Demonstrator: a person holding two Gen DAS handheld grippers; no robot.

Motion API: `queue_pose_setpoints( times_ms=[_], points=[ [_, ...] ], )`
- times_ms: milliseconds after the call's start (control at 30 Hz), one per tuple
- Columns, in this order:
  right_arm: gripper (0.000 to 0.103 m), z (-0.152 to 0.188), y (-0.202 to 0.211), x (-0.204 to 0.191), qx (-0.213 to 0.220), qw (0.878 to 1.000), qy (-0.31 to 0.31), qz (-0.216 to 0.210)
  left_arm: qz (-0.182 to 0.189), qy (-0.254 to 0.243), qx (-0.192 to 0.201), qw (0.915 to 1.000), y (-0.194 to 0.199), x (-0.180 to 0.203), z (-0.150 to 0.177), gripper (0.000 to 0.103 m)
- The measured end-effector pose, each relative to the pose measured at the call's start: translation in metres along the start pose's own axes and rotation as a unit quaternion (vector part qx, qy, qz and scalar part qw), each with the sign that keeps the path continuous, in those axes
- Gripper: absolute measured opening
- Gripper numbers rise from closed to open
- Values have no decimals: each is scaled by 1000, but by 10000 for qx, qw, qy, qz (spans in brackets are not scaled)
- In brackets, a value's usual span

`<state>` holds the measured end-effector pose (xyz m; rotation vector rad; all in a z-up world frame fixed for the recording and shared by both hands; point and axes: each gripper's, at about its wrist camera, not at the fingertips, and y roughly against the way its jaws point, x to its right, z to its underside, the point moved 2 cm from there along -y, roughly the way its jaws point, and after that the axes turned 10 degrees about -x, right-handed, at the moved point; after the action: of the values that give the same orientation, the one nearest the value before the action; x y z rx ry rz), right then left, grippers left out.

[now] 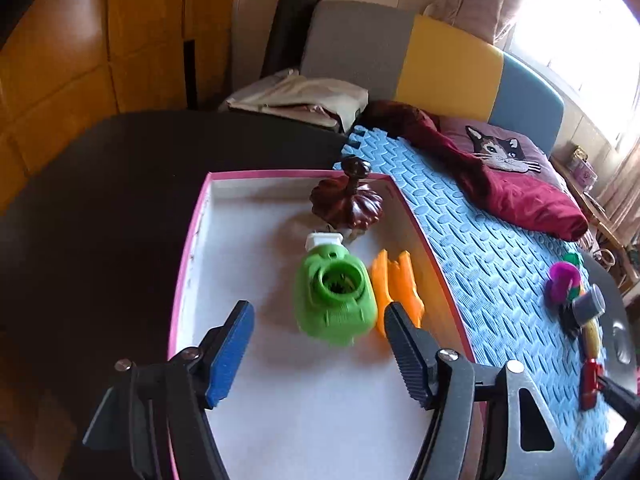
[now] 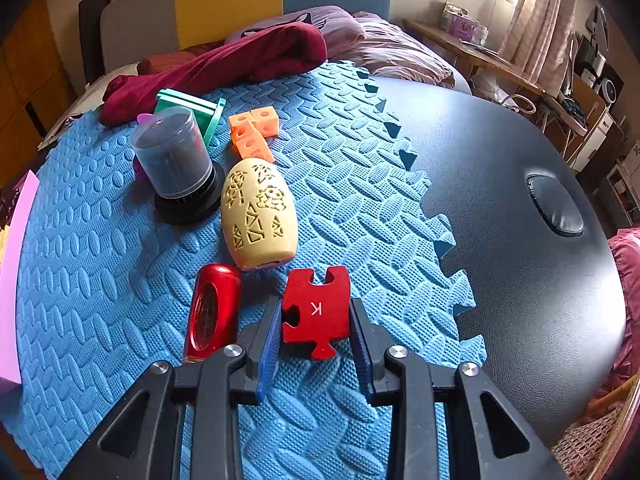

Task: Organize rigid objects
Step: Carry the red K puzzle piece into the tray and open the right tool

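**Red puzzle piece clamped, green piece in the box**

Right gripper (image 2: 314, 322) is closed on the red puzzle piece (image 2: 316, 312), its 2 pads pressing the flat side edges while the piece sits on the blue foam mat (image 2: 360, 208). It looks like stiff painted wood, light and slightly slick, so the straight sides are the safest hold, not the tabs. Its long axis runs away from the camera, one tab toward the lens, the "K" face up. Left gripper (image 1: 320, 340) hangs open over the pink-rimmed box (image 1: 188, 264), nothing between its pads. Beyond it the green plastic piece (image 1: 334, 300) lies in the box, round opening upward, white cap pointing away, beside the orange piece (image 1: 398, 288).
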<state>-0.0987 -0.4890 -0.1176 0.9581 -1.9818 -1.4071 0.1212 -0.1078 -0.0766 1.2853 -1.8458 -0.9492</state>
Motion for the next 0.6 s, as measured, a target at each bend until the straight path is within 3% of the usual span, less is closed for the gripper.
queue_pose_setpoints(
  times_ms=[333,600],
  points=[
    [32,0,2,1,15,10000,-5,1,-123,-296,146,9994,30,12,35,72],
    [32,0,5,1,25,10000,-45,-40,-254,-344,292,9987,42,11,42,75]
  ],
)
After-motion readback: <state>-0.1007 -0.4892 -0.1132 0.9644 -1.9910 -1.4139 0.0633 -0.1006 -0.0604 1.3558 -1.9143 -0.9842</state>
